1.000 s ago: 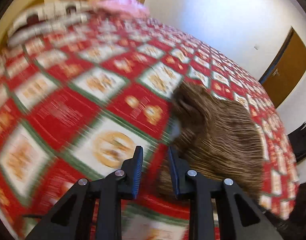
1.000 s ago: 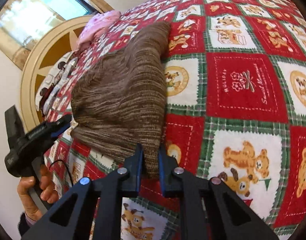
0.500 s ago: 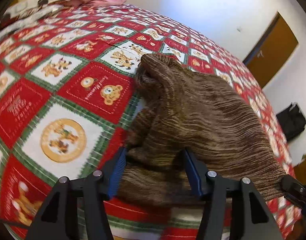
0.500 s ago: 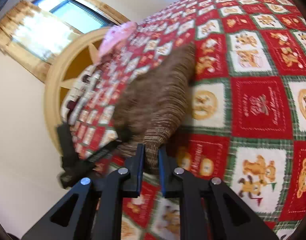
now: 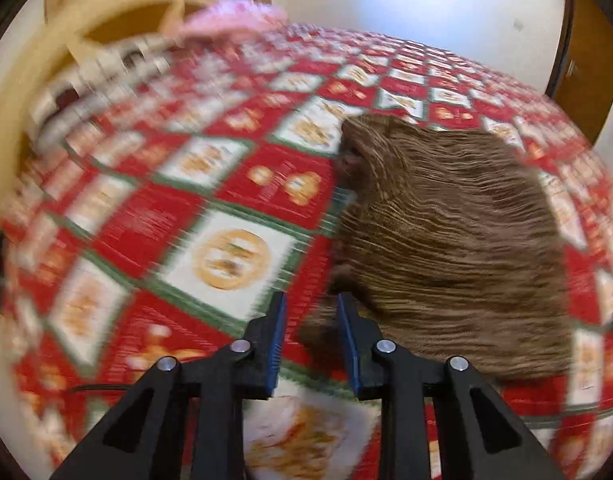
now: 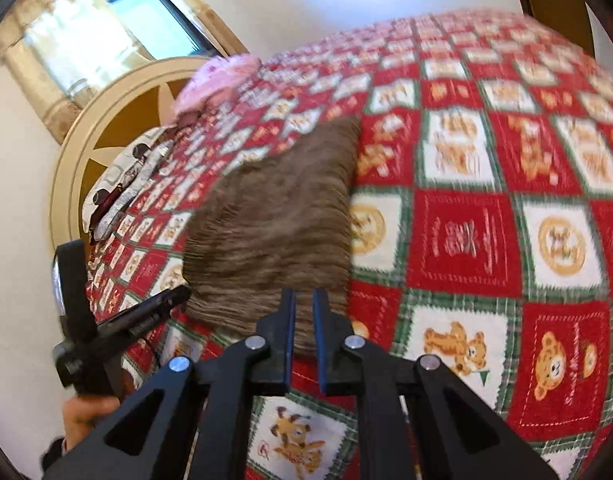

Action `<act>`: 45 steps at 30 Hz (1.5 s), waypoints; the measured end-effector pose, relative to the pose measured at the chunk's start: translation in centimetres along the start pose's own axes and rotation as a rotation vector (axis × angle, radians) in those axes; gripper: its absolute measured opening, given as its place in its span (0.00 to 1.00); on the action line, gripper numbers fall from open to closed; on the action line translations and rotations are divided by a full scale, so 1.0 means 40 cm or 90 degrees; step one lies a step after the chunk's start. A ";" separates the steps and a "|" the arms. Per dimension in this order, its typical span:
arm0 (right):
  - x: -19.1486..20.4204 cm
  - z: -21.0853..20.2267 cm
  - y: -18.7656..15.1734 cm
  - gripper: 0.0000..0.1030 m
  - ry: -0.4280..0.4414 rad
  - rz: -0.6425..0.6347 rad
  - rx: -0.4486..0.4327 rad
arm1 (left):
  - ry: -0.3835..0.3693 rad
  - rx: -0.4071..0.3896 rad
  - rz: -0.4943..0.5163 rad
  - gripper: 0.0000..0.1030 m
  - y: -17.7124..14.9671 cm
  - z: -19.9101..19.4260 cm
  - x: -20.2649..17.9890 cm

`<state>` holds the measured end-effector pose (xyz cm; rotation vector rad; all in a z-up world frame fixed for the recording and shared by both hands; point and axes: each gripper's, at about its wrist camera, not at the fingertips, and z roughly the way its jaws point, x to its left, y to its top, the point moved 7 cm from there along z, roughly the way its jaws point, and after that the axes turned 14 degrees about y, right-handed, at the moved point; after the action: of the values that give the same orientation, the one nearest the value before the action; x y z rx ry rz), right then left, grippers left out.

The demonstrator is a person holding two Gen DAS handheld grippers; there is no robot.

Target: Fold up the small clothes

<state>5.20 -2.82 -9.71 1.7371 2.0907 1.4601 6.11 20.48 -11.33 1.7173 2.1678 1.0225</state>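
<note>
A brown striped knit garment [image 5: 446,232] lies on the red, white and green teddy-bear quilt [image 5: 178,216]. In the left wrist view my left gripper [image 5: 311,312] is at the garment's near left corner, its jaws narrowed around that brown corner. The view is motion-blurred. In the right wrist view the garment [image 6: 274,220] stretches away from my right gripper [image 6: 303,308], which is shut on its near hem. The left gripper [image 6: 146,312] shows there at the garment's left corner, held by a hand.
A pink cloth [image 6: 218,80] and a patterned pillow [image 6: 122,176] lie at the head of the bed against a round wooden headboard [image 6: 86,136]. A window [image 6: 138,12] is behind it. A wooden door [image 5: 586,64] stands at the far right.
My left gripper's jaws have narrowed from wide open onto the garment's corner, and it has pulled back left. The right gripper keeps its hold on the hem and has shifted.
</note>
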 end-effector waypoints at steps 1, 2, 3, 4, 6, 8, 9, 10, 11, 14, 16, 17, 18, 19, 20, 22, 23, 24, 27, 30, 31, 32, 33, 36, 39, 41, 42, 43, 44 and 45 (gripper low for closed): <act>0.013 -0.004 0.002 0.34 -0.011 -0.012 -0.009 | -0.004 -0.011 0.005 0.28 -0.001 -0.010 -0.002; 0.021 -0.011 0.002 0.45 -0.027 -0.021 -0.022 | -0.019 -0.021 0.012 0.28 0.001 -0.023 -0.013; 0.027 -0.019 0.004 0.68 -0.052 -0.029 -0.043 | -0.031 -0.027 0.021 0.28 -0.001 -0.040 -0.026; 0.035 -0.025 0.004 0.80 -0.076 -0.037 -0.063 | -0.032 -0.034 0.027 0.28 -0.003 -0.050 -0.030; 0.042 -0.032 -0.004 0.81 -0.110 -0.048 -0.078 | -0.032 -0.052 0.040 0.28 -0.006 -0.081 -0.041; 0.042 -0.037 -0.020 0.81 -0.126 -0.039 -0.076 | -0.029 -0.073 0.045 0.28 -0.015 -0.118 -0.043; 0.036 -0.040 -0.026 0.81 -0.135 -0.031 -0.074 | -0.029 -0.082 0.045 0.29 -0.018 -0.133 -0.045; 0.030 -0.042 -0.033 0.81 -0.145 -0.023 -0.069 | -0.030 -0.088 0.045 0.30 -0.021 -0.145 -0.048; 0.023 -0.044 -0.041 0.81 -0.154 -0.011 -0.063 | -0.031 -0.092 0.046 0.35 -0.025 -0.156 -0.054; 0.022 -0.068 -0.055 0.81 -0.145 0.030 -0.061 | -0.020 -0.116 0.052 0.45 -0.041 -0.201 -0.051; 0.029 -0.095 -0.057 0.81 -0.148 0.036 -0.067 | 0.002 -0.153 0.056 0.45 -0.046 -0.247 -0.040; 0.037 -0.113 -0.056 0.81 -0.156 0.033 -0.074 | 0.006 -0.167 0.056 0.47 -0.046 -0.267 -0.035; 0.050 -0.130 -0.060 0.81 -0.162 0.028 -0.083 | 0.006 -0.179 0.052 0.55 -0.045 -0.289 -0.027; 0.060 -0.147 -0.058 0.81 -0.167 0.024 -0.093 | -0.002 -0.187 0.047 0.62 -0.042 -0.307 -0.020; 0.074 -0.160 -0.058 0.81 -0.170 0.019 -0.103 | -0.014 -0.196 0.040 0.72 -0.041 -0.326 -0.014; 0.111 -0.204 -0.058 0.82 -0.182 -0.005 -0.141 | -0.021 -0.223 0.020 0.74 -0.043 -0.372 0.007; 0.127 -0.218 -0.059 0.83 -0.189 -0.016 -0.157 | -0.016 -0.239 0.015 0.74 -0.045 -0.393 0.018; 0.153 -0.243 -0.062 0.86 -0.201 -0.037 -0.183 | -0.008 -0.259 0.016 0.75 -0.049 -0.415 0.027; 0.205 -0.281 -0.070 0.99 -0.219 -0.081 -0.231 | 0.015 -0.285 0.033 0.78 -0.072 -0.455 0.037; 0.243 -0.302 -0.083 0.99 -0.225 -0.103 -0.262 | 0.024 -0.283 0.026 0.79 -0.100 -0.472 0.054; 0.246 -0.308 -0.086 0.99 -0.226 -0.101 -0.267 | 0.018 -0.282 0.023 0.79 -0.113 -0.478 0.064; 0.249 -0.314 -0.088 0.99 -0.226 -0.098 -0.273 | 0.015 -0.281 0.023 0.79 -0.119 -0.482 0.068; 0.251 -0.318 -0.088 0.99 -0.224 -0.098 -0.275 | 0.014 -0.279 0.023 0.79 -0.124 -0.485 0.075; 0.263 -0.320 -0.088 0.99 -0.231 -0.105 -0.278 | 0.017 -0.282 0.018 0.79 -0.133 -0.496 0.096; 0.274 -0.324 -0.093 0.99 -0.235 -0.114 -0.282 | 0.016 -0.286 0.006 0.79 -0.133 -0.512 0.113; 0.278 -0.329 -0.095 0.99 -0.235 -0.117 -0.283 | 0.011 -0.289 0.002 0.79 -0.128 -0.523 0.119; 0.278 -0.331 -0.092 0.99 -0.236 -0.117 -0.284 | 0.010 -0.292 0.000 0.79 -0.125 -0.528 0.120; 0.277 -0.335 -0.093 0.99 -0.237 -0.117 -0.286 | 0.008 -0.295 0.001 0.79 -0.124 -0.532 0.119; 0.277 -0.339 -0.094 0.99 -0.240 -0.116 -0.288 | 0.007 -0.296 0.001 0.79 -0.122 -0.535 0.117; 0.273 -0.346 -0.093 0.99 -0.243 -0.113 -0.294 | 0.005 -0.298 0.002 0.79 -0.120 -0.538 0.116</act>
<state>-9.39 -2.33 0.81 1.4657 1.5243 1.3014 -10.74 15.84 2.91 1.4931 1.7418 1.4000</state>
